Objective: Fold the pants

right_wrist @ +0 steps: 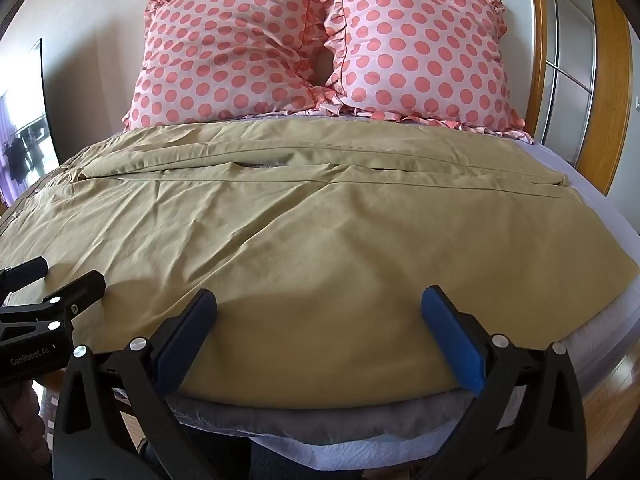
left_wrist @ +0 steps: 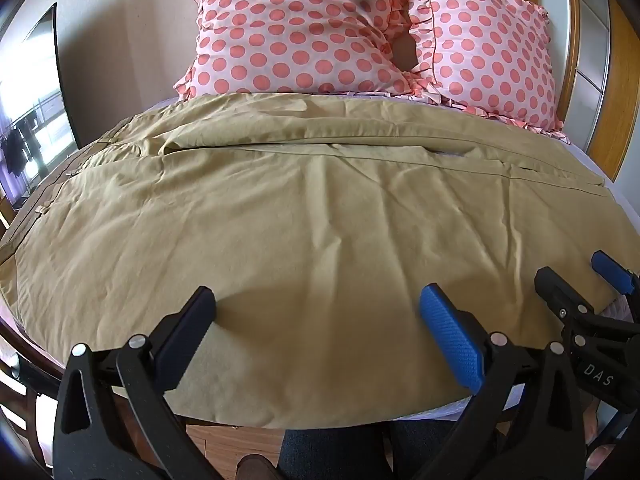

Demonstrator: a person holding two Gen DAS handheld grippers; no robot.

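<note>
Left wrist view: the khaki pants (left_wrist: 304, 208) are lying spread flat across the bed (left_wrist: 600, 160), waistband off toward the window side, legs running the other way, one leg nearer the pillows than the other. The two polka-dot pillows (left_wrist: 304, 28) are sitting just beyond the pants, against the wall. The left gripper (left_wrist: 316, 320) is hovering over the pants' near edge with its jaws spread wide, nothing between them. The right gripper (left_wrist: 576, 276) is poking in beside it, also parted.

Right wrist view: the pants (right_wrist: 320, 232) are filling the bed (right_wrist: 580, 176) below the pillows (right_wrist: 320, 48), creased, with a seam line running across. The right gripper (right_wrist: 318, 320) is hanging wide open above the near hem. The left gripper (right_wrist: 64, 276) is showing alongside, its jaws apart over the fabric.
</note>
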